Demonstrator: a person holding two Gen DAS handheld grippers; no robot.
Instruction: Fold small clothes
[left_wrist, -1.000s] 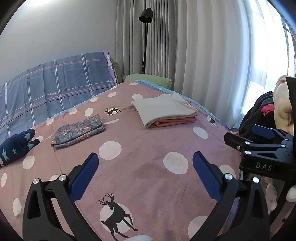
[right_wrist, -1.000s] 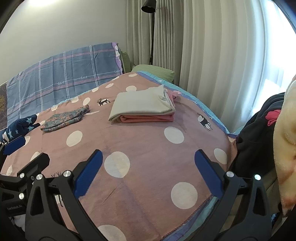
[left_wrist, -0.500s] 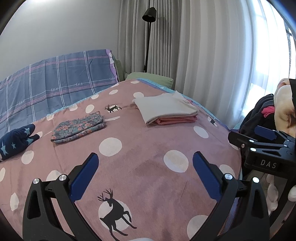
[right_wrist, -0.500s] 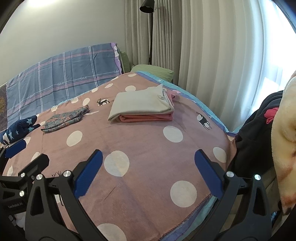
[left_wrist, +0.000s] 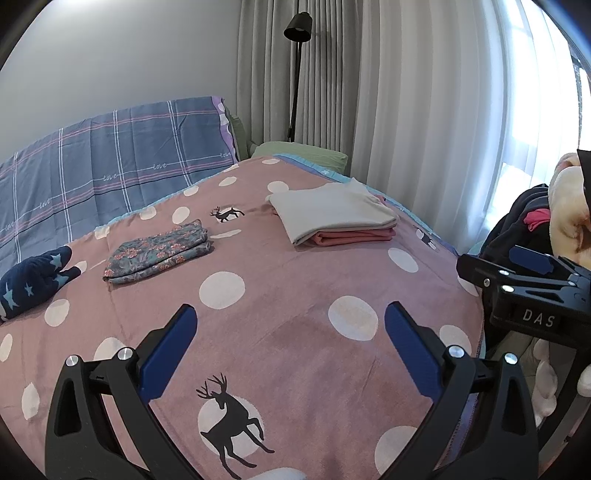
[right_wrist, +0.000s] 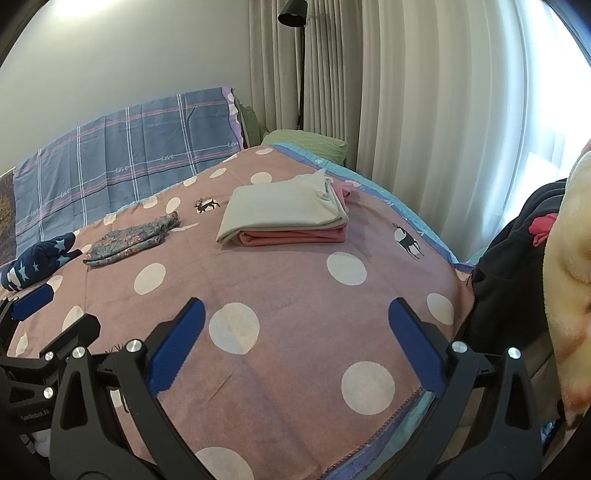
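Observation:
A folded stack, a pale grey garment (left_wrist: 332, 214) (right_wrist: 284, 210) on a pink one (left_wrist: 354, 236) (right_wrist: 295, 236), lies at the far right of the pink dotted blanket (left_wrist: 288, 295) (right_wrist: 295, 295). A folded floral garment (left_wrist: 159, 254) (right_wrist: 129, 240) lies at the left. A navy star-print garment (left_wrist: 33, 280) (right_wrist: 37, 262) sits bunched at the far left. My left gripper (left_wrist: 291, 317) is open and empty above the blanket's near part. My right gripper (right_wrist: 295, 310) is open and empty near the blanket's right edge; it also shows in the left wrist view (left_wrist: 524, 273).
A blue plaid cover (left_wrist: 110, 158) and a green pillow (left_wrist: 303, 151) lie at the head of the bed. A black floor lamp (left_wrist: 295, 74) stands by the curtains (left_wrist: 406, 110). A pile of dark clothes (right_wrist: 517, 258) and a cream fleece (right_wrist: 569, 258) sit at the right.
Both grippers have tilted up slightly and drifted a little; the bed contents sit lower in view. The clothes have not moved. Both grippers stay open.

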